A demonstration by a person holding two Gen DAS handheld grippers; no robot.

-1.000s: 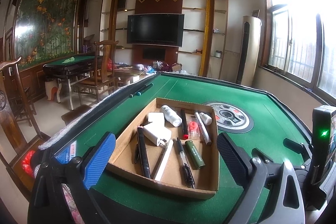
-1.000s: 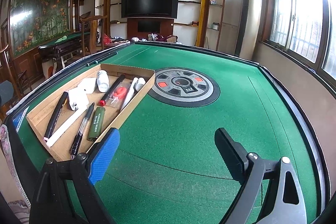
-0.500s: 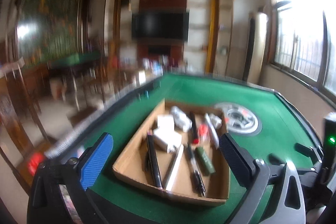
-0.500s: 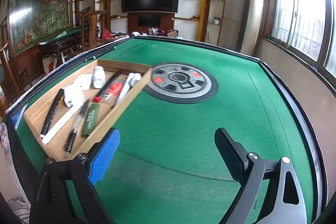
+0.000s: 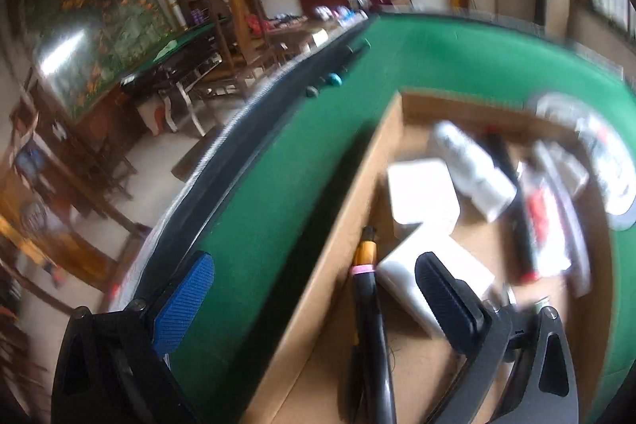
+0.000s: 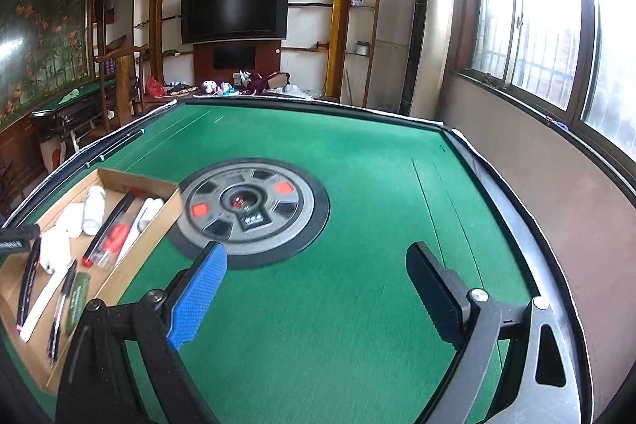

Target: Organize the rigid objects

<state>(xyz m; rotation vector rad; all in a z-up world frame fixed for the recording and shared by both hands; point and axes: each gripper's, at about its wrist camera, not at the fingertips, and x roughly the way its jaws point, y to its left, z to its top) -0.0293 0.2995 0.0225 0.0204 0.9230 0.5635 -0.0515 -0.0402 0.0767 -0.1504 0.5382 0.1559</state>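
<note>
Left claw [image 5: 310, 289] wide open, empty, tilted over the box [image 5: 342, 225] wall; blue finger [image 5: 183, 308] outside above the felt [image 5: 278, 165], black finger [image 5: 445, 299] inside over a white block [image 5: 401, 277], black pen [image 5: 367, 304] between. Right claw [image 6: 314, 289] wide open, empty, above bare felt; box well left, round hub [image 6: 250, 209] just ahead.

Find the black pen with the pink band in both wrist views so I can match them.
Left wrist: black pen with the pink band, bottom centre, between the open fingers.
Right wrist: same pen, far left edge, in the cardboard tray.
Shared landmark: white bottle.
</note>
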